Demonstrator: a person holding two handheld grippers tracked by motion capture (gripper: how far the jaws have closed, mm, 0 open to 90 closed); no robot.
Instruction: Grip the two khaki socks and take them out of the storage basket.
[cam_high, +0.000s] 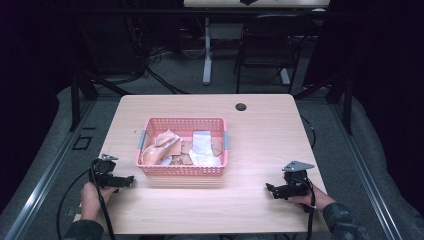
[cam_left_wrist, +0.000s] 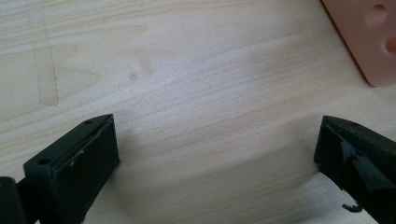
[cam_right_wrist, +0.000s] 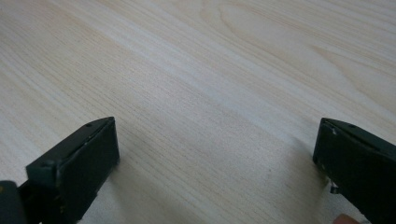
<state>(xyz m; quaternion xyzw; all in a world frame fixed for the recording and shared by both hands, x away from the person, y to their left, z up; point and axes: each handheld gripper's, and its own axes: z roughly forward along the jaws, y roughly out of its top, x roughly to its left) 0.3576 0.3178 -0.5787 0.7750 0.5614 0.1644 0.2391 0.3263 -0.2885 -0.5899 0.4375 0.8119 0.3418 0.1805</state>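
Both grippers, left (cam_high: 131, 179) and right (cam_high: 268, 188), rest released at lower frame; next, probably reach into the central pink basket (cam_high: 181, 171).

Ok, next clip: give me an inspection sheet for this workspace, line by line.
Surface: light wood table, with a dark round grommet hole near its far edge.
Job's things: pink mesh basket at the centre, holding crumpled tan and white wrappers.
Clutter: nothing seen.
Grippers: left tongs resting on the table left of the basket, jaws wide apart and empty; right tongs on the table at the right, jaws wide apart and empty.
Cables: a black cable trails from the left tongs; another runs back from the right.
Surroundings: dark room, grey floor, a black chair and a second table's leg beyond.
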